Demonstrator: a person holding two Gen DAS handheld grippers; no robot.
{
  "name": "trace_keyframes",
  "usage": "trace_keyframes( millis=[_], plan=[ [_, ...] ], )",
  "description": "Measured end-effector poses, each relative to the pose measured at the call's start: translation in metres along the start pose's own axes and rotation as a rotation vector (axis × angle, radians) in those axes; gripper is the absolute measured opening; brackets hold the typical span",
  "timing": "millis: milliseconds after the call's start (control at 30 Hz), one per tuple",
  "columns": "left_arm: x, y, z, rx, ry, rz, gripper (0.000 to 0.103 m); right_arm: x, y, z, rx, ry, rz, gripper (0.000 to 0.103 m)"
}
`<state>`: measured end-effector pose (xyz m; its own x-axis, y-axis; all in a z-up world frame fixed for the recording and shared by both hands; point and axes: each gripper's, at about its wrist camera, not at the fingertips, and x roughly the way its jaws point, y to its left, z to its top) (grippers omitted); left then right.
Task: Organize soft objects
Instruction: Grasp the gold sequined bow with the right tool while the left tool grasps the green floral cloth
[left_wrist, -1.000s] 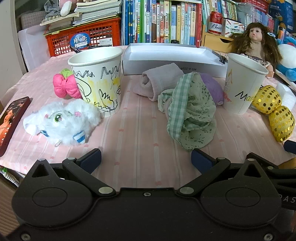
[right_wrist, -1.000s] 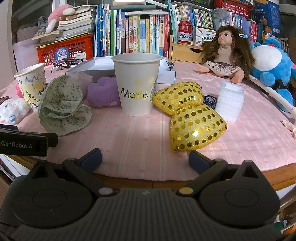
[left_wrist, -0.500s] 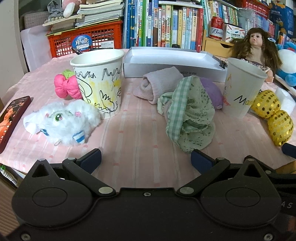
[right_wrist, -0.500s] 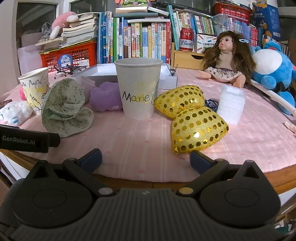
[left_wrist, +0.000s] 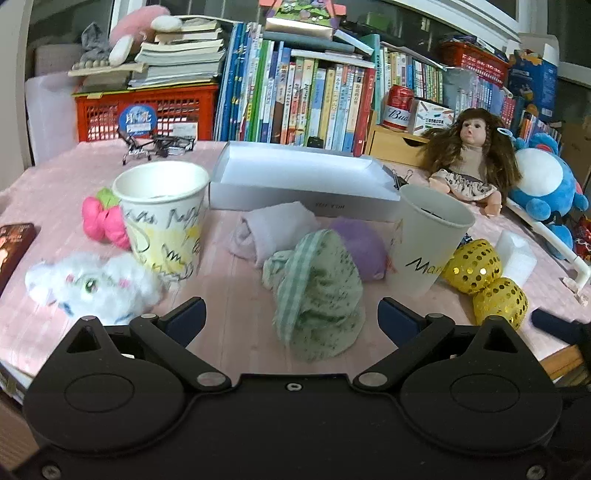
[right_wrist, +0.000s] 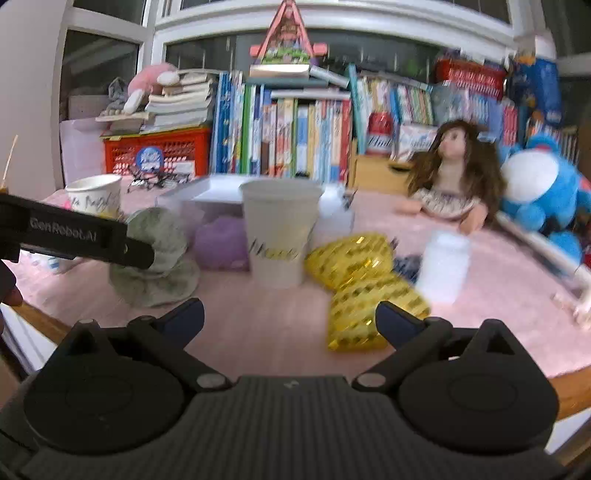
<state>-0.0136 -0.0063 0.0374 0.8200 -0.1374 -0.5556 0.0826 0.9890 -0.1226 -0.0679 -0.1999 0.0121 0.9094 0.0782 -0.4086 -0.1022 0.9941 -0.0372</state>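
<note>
Two paper cups (left_wrist: 164, 218) (left_wrist: 430, 243), one doll (left_wrist: 472, 162), one white box (left_wrist: 303, 181)

A row of upright books (left_wrist: 295, 99) is seen behind the table, with a red plastic basket (left_wrist: 147, 110) beside it and a Budweiser can (left_wrist: 398, 108) on a wooden drawer box (left_wrist: 391, 146).

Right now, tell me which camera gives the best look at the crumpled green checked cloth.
The left wrist view: the crumpled green checked cloth lies sharp and whole, centred ahead of the open left gripper. The right wrist view is motion-blurred, and the left gripper's black arm crosses in front of the cloth there.
</note>
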Motion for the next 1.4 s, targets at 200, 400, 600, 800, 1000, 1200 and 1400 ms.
trace_keyframes(
  millis=[200,400,600,800,1000,1200,1400],
  plan=[
    [0.014,-0.012,0.001,0.005,-0.027,0.002,0.099,0.012,-0.021,0.005,-0.012,-0.001,-0.087,0.102],
    [0.031,-0.018,-0.004,0.005,-0.007,-0.016,0.099,0.031,-0.038,0.003,-0.008,0.041,-0.136,0.099],
    [0.040,-0.023,-0.006,0.013,-0.018,0.004,0.098,0.042,-0.043,0.003,0.005,0.056,-0.146,0.098],
    [0.048,-0.025,-0.006,0.008,-0.005,0.021,0.094,0.047,-0.043,0.001,-0.002,0.069,-0.146,0.095],
    [0.058,-0.022,-0.008,-0.011,0.027,0.007,0.079,0.052,-0.044,0.000,-0.001,0.081,-0.141,0.092],
    [0.057,-0.024,-0.012,0.005,0.020,0.006,0.063,0.055,-0.040,-0.002,-0.006,0.089,-0.140,0.089],
    [0.056,-0.026,-0.009,0.028,0.023,0.016,0.046,0.055,-0.040,-0.002,0.005,0.094,-0.137,0.080]
  ],
)
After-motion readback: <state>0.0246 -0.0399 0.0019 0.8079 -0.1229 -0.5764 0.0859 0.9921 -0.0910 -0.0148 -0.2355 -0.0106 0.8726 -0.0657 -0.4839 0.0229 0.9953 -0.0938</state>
